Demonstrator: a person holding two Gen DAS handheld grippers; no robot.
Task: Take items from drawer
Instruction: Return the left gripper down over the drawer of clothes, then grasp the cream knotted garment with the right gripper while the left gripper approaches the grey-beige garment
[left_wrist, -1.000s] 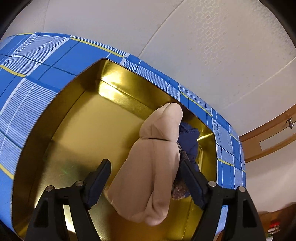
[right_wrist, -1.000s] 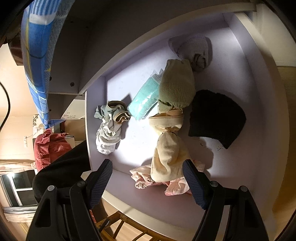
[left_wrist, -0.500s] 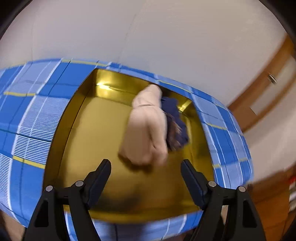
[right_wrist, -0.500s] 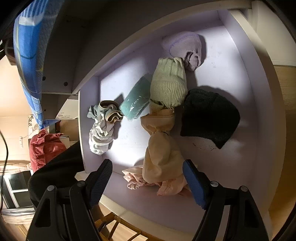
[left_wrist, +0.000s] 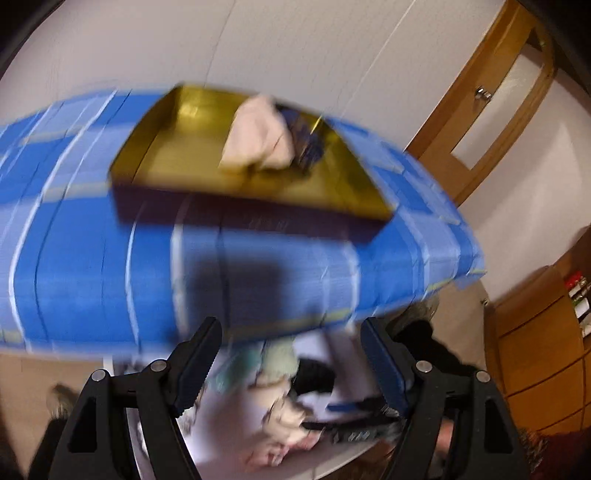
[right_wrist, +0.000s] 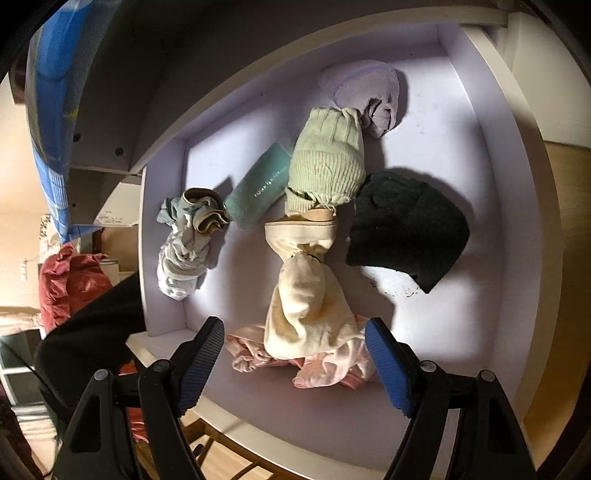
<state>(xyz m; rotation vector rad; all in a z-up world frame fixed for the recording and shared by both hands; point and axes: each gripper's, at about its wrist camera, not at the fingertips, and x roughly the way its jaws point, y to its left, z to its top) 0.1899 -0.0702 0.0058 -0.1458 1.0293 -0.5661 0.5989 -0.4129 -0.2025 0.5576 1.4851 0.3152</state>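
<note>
Right wrist view: my right gripper hangs over the open white drawer, its jaws spread wide and gripping nothing, with a cream cloth bundle lying between the blue pads on top of a crumpled pink garment. Beyond it in the drawer lie a pale green knit hat, a teal roll, a black knit hat, a lavender sock ball and, well to the left, a grey-white rag bundle. From the left wrist, badly blurred, I see my left gripper also wide apart and empty, above the same drawer, facing a blue plaid box whose gold interior holds a beige cloth item touching a dark blue one.
</note>
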